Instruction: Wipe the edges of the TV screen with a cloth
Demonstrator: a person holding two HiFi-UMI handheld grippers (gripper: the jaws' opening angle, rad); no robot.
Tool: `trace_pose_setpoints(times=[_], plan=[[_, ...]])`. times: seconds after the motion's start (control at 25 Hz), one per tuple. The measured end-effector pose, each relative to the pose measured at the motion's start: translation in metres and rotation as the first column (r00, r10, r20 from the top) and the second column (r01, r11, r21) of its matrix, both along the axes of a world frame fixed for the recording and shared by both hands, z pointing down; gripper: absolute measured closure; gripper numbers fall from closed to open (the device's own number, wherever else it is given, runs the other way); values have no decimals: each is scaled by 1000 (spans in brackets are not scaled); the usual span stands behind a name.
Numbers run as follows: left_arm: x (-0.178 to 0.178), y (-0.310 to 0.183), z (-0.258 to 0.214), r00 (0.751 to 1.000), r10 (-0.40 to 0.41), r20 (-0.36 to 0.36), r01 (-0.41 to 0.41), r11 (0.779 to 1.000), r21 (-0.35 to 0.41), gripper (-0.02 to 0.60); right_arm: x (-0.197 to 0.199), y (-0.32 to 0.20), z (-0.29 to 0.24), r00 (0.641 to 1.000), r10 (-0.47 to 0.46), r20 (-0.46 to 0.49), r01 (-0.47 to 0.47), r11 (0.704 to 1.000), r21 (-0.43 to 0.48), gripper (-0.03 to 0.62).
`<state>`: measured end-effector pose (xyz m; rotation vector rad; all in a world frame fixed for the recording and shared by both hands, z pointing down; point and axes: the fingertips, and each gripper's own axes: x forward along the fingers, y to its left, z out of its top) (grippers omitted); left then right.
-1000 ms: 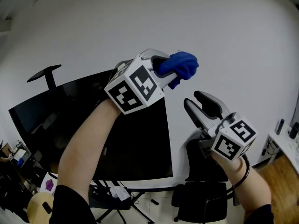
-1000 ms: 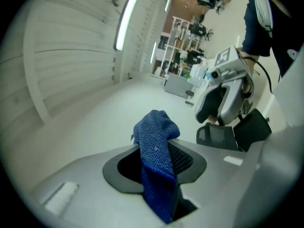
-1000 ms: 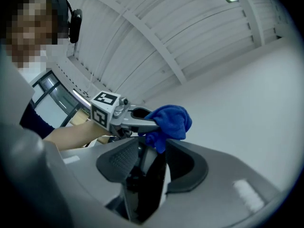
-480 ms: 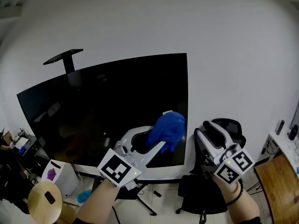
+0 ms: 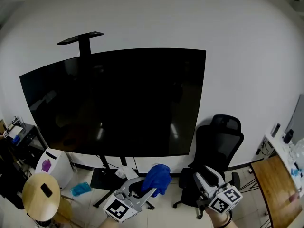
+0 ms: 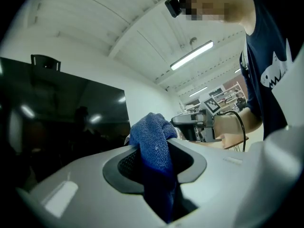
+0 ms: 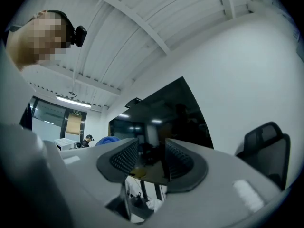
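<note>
**Currently: cloth clamped, both tools low and clear of the TV**

Against the far white wall (image 5: 247,56), the TV screen (image 5: 114,103) stands on a floor stand (image 5: 110,167) and fills the middle of the head view. Its dark glass faces the person, so all four edges can be reached from the front. No tool touches it. Both grippers hang near the person, below its bottom edge and well apart from the panel.

A black office chair (image 5: 218,144) is parked at the right, just below the screen's lower right corner. It leaves that corner a little crowded for a low sweep.

The left gripper (image 5: 151,190) points up and away toward the screen with its jaws fully closed on the cloth (image 5: 156,178). In its own view, the blue towelling (image 6: 154,148) is pinched deep between the pads. A bunched fold stands proud beyond the tips, probably so that soft cloth, not hard plastic, meets the frame.

The right gripper (image 5: 202,178) sits to the right of it, near the chair. Its jaws are a little apart and hold nothing, and only the distant screen (image 7: 161,113) shows through the narrow gap. It seems to be kept as a free hand, out of the wiping arm's way.

With the cloth off the panel, no wiping stroke is under way at this moment.
</note>
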<state>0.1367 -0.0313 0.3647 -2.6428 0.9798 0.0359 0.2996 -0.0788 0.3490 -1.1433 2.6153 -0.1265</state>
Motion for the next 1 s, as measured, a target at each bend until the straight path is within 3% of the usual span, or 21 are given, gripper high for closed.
trace_pose_setpoints(times=[0.16, 0.32, 1.0], plan=[[-16, 25, 48, 999, -18, -48, 12, 993, -114, 466, -4, 33, 41, 1000, 14, 0, -14, 998, -61, 424], [-20, 40, 77, 998, -29, -49, 20, 983, -180, 466, 0, 49, 60, 1000, 27, 7, -26, 995, -97, 428], [24, 68, 101, 999, -11, -40, 1, 973, -230, 466, 23, 83, 92, 1000, -19, 18, 22, 985, -174, 430]])
